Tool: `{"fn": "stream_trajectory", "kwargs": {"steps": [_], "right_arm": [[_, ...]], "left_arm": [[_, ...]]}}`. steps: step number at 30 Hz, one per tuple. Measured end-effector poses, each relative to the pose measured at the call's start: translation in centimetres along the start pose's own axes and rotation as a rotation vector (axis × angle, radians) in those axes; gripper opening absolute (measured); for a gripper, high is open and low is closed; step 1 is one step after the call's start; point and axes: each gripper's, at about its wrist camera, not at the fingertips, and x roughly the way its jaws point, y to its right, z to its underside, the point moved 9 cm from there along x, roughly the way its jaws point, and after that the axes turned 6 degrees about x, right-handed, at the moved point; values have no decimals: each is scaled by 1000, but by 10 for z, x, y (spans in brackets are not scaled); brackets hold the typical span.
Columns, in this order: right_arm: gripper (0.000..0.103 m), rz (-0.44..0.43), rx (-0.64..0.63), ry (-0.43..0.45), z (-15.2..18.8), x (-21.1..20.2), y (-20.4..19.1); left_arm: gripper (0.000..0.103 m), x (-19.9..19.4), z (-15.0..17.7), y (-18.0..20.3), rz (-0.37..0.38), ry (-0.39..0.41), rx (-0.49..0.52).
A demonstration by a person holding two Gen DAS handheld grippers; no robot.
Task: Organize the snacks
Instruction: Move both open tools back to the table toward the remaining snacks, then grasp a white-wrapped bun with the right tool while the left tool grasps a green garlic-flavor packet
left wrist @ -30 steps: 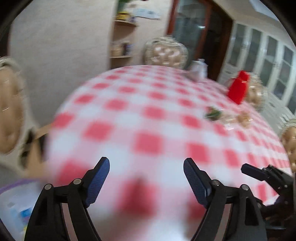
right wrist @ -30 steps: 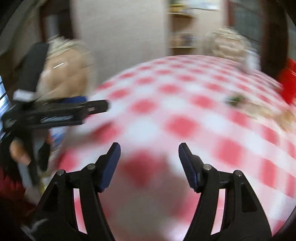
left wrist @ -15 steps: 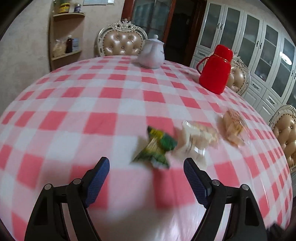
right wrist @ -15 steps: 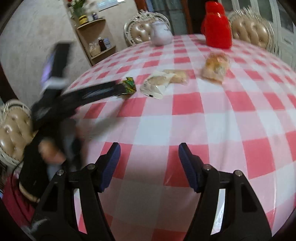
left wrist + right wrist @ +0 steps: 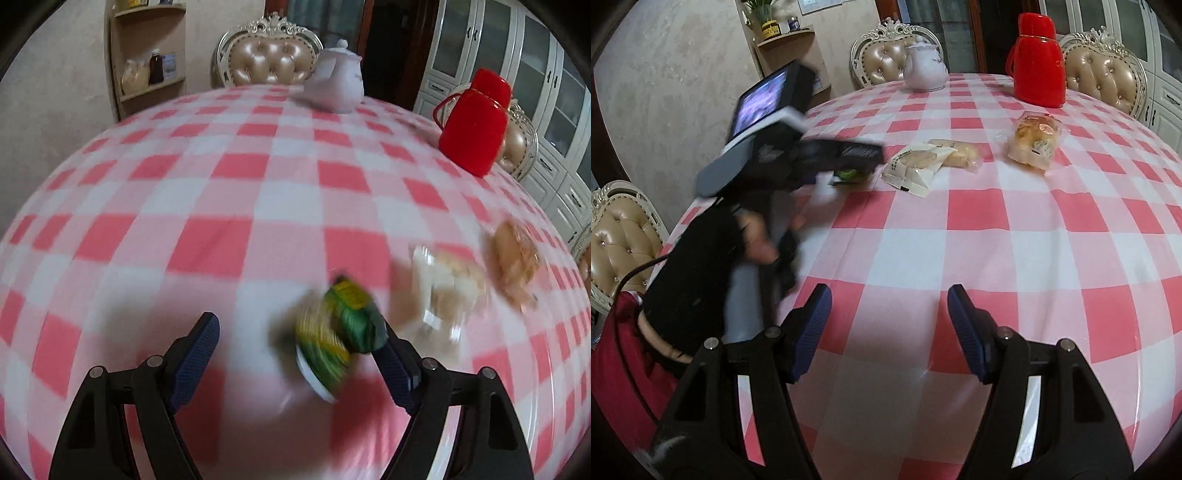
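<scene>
A round table (image 5: 1015, 236) carries a red-and-white checked cloth. Tufted beige chairs (image 5: 882, 59) with ornate pale frames stand around it. A wooden corner shelf (image 5: 147, 48) sits against the textured beige wall (image 5: 676, 92). White glass-fronted cabinets (image 5: 546, 74) line the right side.

Four wrapped snacks lie on the pink-and-white checked tablecloth (image 5: 1015, 236): one green-and-yellow foil packet (image 5: 338, 325) at lower centre of the left wrist view, one white-wrapped round pastry (image 5: 914, 166), one clear bag of pale biscuits (image 5: 958, 153) touching it, and one clear-wrapped golden bun (image 5: 1036, 142) to the right. At the top of the frame stand one white ceramic teapot (image 5: 925, 70) and one red plastic thermos jug (image 5: 1038, 61). Three cream tufted chairs show in the right wrist view: two at the top, one at the left edge.
</scene>
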Motion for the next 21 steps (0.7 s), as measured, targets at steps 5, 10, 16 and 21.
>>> {"fn": "stream_trajectory", "kwargs": {"steps": [5, 10, 16, 21], "right_arm": [[73, 58, 15, 67, -20, 0, 19], [74, 45, 44, -26, -53, 52, 19], [74, 98, 157, -64, -94, 113, 2], [75, 257, 204, -55, -112, 135, 4]], "left_arm": [[82, -23, 27, -25, 4, -7, -5], [82, -38, 35, -40, 85, 13, -60], [82, -42, 23, -53, 128, 40, -99], [82, -64, 7, -80, 86, 134, -154]]}}
